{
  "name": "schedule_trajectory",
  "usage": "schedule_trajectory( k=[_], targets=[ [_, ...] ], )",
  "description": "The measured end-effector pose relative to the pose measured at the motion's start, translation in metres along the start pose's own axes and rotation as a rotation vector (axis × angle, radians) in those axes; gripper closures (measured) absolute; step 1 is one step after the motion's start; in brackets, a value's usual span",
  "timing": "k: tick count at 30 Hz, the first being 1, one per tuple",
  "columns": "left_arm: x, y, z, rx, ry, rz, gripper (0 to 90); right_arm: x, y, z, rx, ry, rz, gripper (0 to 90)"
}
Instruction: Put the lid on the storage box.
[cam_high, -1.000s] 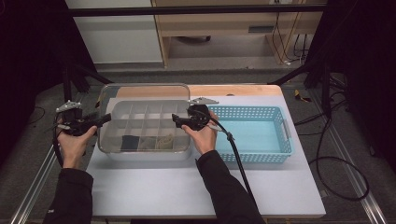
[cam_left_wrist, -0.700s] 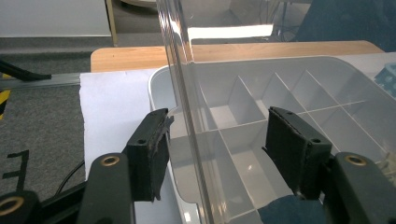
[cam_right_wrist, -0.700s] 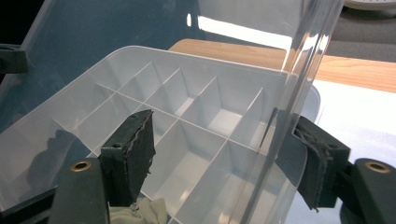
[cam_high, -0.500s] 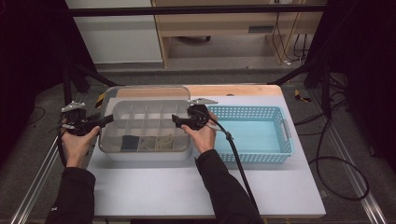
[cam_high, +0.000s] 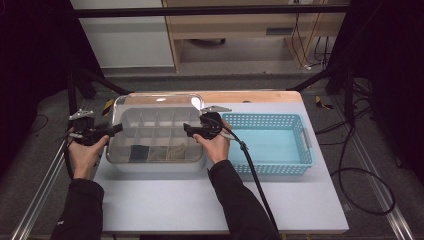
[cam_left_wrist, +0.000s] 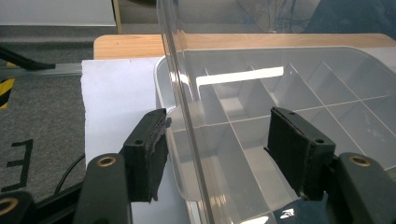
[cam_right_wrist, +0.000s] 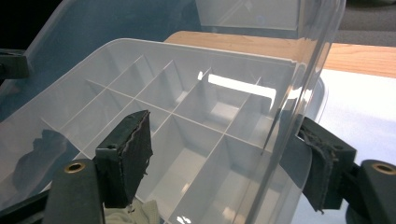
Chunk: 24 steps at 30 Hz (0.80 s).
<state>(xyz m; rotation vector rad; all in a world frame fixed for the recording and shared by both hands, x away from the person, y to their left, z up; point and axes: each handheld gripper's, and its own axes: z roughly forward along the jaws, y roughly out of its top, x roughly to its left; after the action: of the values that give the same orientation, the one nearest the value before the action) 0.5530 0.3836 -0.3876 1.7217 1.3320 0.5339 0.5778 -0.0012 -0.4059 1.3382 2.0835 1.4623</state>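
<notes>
A clear plastic compartment box (cam_high: 150, 125) sits on the white table top, its clear lid (cam_high: 160, 100) tilted up at the back. Small dark and pale cloth pieces (cam_high: 155, 151) lie in its front compartments. My left gripper (cam_high: 117, 129) is at the box's left edge. Its jaws have just been opening and stand open astride the lid's edge (cam_left_wrist: 182, 70), pads clear of it (cam_left_wrist: 217, 121). My right gripper (cam_high: 186, 128) is at the box's right edge. Its jaws have also just been opening and are open, with the lid's edge (cam_right_wrist: 308, 56) between them untouched (cam_right_wrist: 224, 126).
A light blue perforated basket (cam_high: 265, 137) stands right of the box, close to my right hand. A bare wooden strip (cam_high: 250, 96) runs along the table's far edge. Cables trail over the floor at the right.
</notes>
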Motion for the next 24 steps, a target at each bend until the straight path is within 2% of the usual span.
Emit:
schedule_trajectory(
  k=[7,10,11,24],
  targets=[
    [-0.0001,-0.0011,0.0016,-0.002,0.003,-0.003,37.7,0.0008,-0.0003,0.0008,0.017,-0.006,0.014,25.8],
    [0.0013,-0.0019,0.0035,-0.007,-0.012,-0.004,37.7,0.0008,-0.0002,0.0019,0.023,-0.013,0.011,25.4],
    [0.0015,-0.0023,0.0030,0.002,-0.001,-0.007,37.7,0.0010,-0.0002,0.0019,0.023,-0.012,0.012,25.4],
    [0.0031,-0.0043,0.0050,0.014,0.006,-0.007,39.2,0.0010,-0.0008,0.0036,0.035,-0.023,0.030,25.4]
  ],
)
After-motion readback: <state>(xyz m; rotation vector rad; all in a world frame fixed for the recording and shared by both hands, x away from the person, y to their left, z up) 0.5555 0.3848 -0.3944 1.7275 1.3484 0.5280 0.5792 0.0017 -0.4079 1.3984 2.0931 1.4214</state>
